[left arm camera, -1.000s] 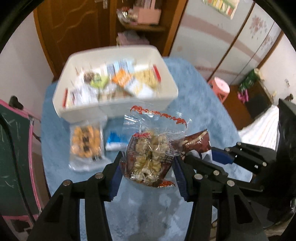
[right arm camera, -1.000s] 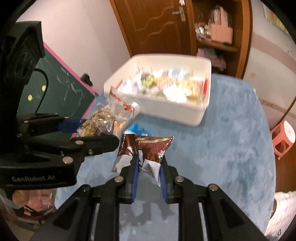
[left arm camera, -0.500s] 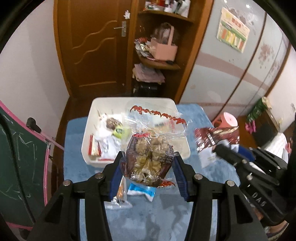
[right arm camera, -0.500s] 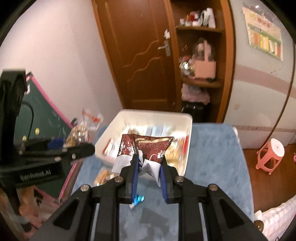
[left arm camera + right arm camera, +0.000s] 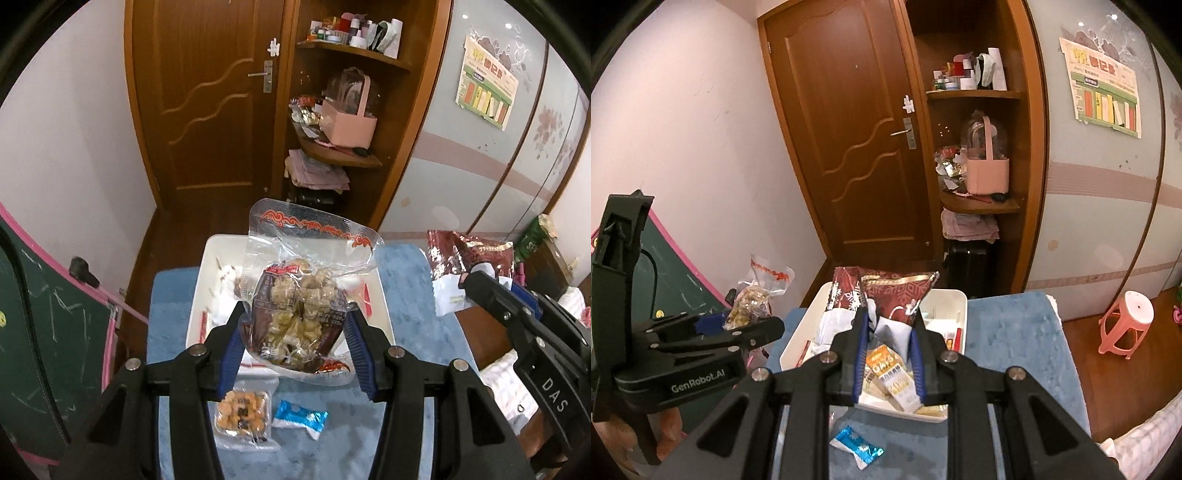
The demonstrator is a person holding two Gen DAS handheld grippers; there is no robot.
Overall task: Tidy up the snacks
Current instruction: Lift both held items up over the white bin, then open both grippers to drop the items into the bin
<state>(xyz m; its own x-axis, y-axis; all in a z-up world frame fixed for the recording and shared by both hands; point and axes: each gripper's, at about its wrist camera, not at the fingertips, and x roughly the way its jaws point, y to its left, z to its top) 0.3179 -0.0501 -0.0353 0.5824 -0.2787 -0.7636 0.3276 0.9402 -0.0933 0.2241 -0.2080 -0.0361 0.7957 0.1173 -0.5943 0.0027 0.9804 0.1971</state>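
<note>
- Left gripper (image 5: 295, 343) clamps a clear pouch of nut snacks (image 5: 301, 310), raised above the white bin (image 5: 195, 314).
- Right gripper (image 5: 886, 354) pinches 2 maroon snack packets (image 5: 886, 291) over that bin.
- Blue candy wrapper (image 5: 301, 419) and biscuit pack (image 5: 242, 411) lie on the blue cloth (image 5: 170, 291) nearer than the bin.

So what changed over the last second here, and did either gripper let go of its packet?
Both grippers rose above the white bin, carrying their packets. The left gripper still clamps the clear nut packet; the right gripper still clamps the dark red packets. Nothing was released. The blue candy and orange snack pack stayed on the blue cloth.
</note>
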